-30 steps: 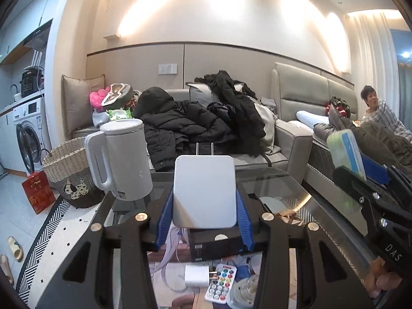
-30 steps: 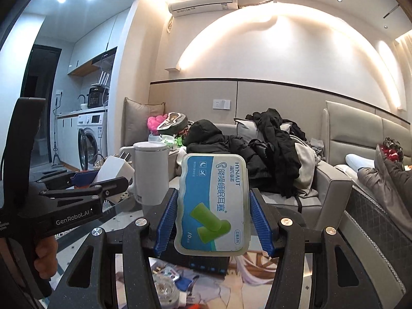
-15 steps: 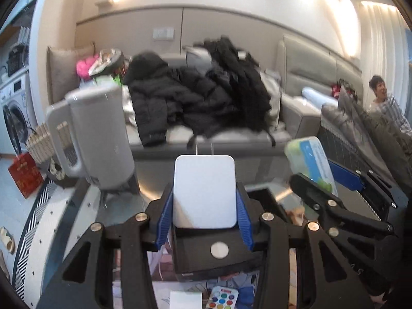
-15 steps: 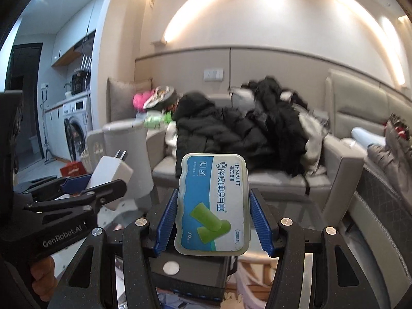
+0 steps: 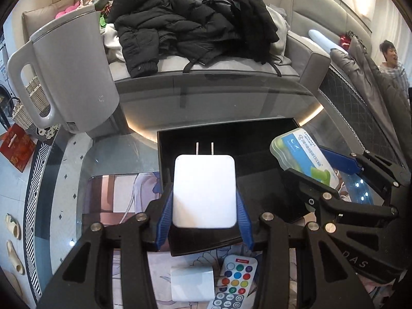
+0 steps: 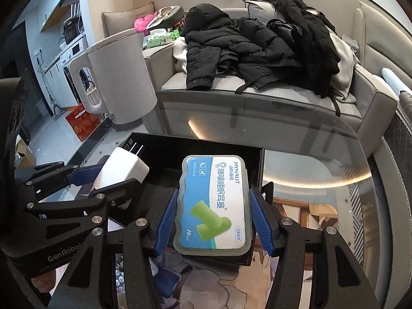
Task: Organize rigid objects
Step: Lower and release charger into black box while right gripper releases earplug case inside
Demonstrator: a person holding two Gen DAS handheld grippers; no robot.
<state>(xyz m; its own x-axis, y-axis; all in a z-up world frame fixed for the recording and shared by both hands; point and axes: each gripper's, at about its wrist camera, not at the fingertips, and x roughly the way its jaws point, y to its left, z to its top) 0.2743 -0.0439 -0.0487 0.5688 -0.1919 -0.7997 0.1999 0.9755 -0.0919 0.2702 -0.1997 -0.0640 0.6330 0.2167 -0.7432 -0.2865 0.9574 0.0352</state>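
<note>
My left gripper [image 5: 204,219] is shut on a white wall charger [image 5: 204,190], prongs pointing forward, held over a black open box [image 5: 257,152] on the glass table. My right gripper [image 6: 212,221] is shut on a blue-and-white earplug case [image 6: 213,200], held over the same black box [image 6: 167,146]. Each gripper shows in the other's view: the charger [image 6: 121,172] at the left, the earplug case [image 5: 303,157] at the right. The two grippers are side by side above the box.
A grey electric kettle [image 5: 69,72] stands at the table's far left. A second white charger [image 5: 191,284] and a small colour-button remote [image 5: 231,285] lie near me, in front of the box. A sofa piled with black coats [image 5: 195,25] lies beyond the table.
Both grippers have tilted downward and moved forward over the black box, each still holding its object. The box now fills the middle of both views.
</note>
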